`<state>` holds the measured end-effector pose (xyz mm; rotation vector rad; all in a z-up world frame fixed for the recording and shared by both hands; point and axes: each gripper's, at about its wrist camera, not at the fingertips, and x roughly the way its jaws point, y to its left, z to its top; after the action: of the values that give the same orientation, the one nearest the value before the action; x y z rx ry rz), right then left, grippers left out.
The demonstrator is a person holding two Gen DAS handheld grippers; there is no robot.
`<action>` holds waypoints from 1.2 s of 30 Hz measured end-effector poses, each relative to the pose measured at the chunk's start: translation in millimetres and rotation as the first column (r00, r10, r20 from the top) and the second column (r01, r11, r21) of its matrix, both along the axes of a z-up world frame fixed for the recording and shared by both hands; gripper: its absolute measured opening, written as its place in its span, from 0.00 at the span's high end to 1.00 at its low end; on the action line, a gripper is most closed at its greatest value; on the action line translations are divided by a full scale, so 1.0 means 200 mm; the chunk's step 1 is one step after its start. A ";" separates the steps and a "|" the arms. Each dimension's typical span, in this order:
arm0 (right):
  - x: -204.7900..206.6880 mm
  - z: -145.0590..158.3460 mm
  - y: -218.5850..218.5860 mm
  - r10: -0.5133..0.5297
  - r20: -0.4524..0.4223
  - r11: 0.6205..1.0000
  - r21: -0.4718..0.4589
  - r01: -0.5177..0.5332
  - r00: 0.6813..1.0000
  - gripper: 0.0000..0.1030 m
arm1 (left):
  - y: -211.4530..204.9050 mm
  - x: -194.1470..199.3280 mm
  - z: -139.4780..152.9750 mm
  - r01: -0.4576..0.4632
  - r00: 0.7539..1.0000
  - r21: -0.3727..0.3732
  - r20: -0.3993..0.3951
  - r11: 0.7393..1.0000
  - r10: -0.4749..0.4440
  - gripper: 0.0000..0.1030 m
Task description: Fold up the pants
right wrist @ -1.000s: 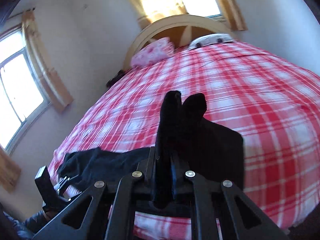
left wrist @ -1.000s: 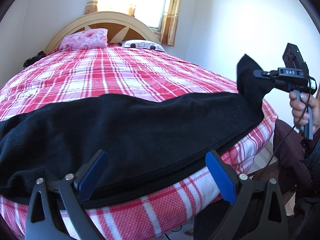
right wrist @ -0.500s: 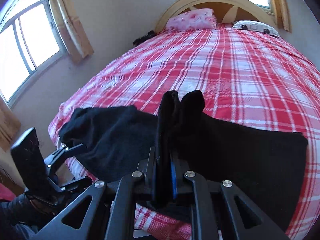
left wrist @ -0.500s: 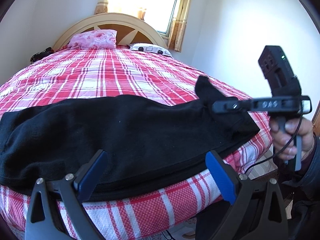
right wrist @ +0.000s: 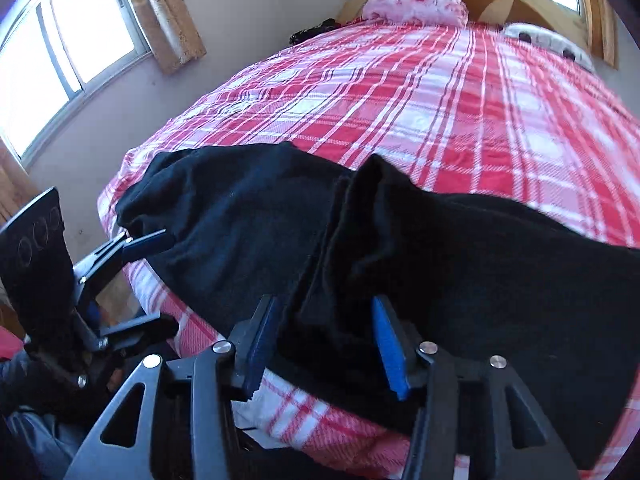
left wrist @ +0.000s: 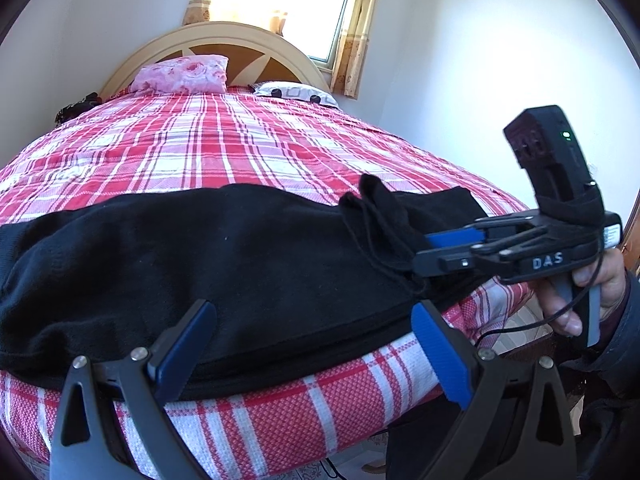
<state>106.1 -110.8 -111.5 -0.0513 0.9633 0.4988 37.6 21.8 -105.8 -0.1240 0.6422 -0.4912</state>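
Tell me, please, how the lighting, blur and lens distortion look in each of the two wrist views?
Left wrist view: the window behind the headboard is blown out to white glare, the bed bulges under fisheye curvature, and the black pants show little detail. Right wrist view: the side window is overexposed, the far right bedspread is smeared by blur, and dark lens vignette cuts the corners.

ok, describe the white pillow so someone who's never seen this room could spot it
Start at the arched wooden headboard at the far end of the bed with the red plaid cover. Two pillows lie at its foot, under the window. The white pillow is the flatter one toward the window side, marked with dark spots, unlike the pink floral pillow beside it.
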 end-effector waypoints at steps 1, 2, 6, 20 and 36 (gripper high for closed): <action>-0.01 0.01 0.00 0.000 0.008 1.000 -0.012 0.000 1.000 0.51 | 0.00 0.00 0.00 0.001 1.000 0.001 0.004 1.000 -0.001 0.03; -0.03 0.02 -0.02 -0.002 0.021 1.000 -0.020 0.003 1.000 0.51 | 0.00 -0.01 0.00 0.002 1.000 0.002 0.006 1.000 -0.002 0.03; -0.05 0.02 -0.07 -0.055 0.051 0.994 -0.096 0.059 0.997 0.48 | -0.01 0.00 0.00 -0.001 1.000 0.001 -0.005 1.000 0.001 0.03; 0.00 -0.09 0.04 -0.102 0.066 0.983 -0.149 0.111 0.993 0.46 | -0.01 -0.01 0.01 -0.012 1.000 0.011 -0.002 1.000 0.012 0.03; -0.01 -0.08 0.19 -0.023 0.088 0.982 -0.185 0.039 0.996 0.44 | 0.05 -0.03 0.01 -0.042 0.999 0.005 0.003 0.999 0.042 0.03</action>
<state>104.6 -72.2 -127.9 -0.2247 0.9238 0.3729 32.4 32.4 -103.3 -0.1317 0.6362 -0.4497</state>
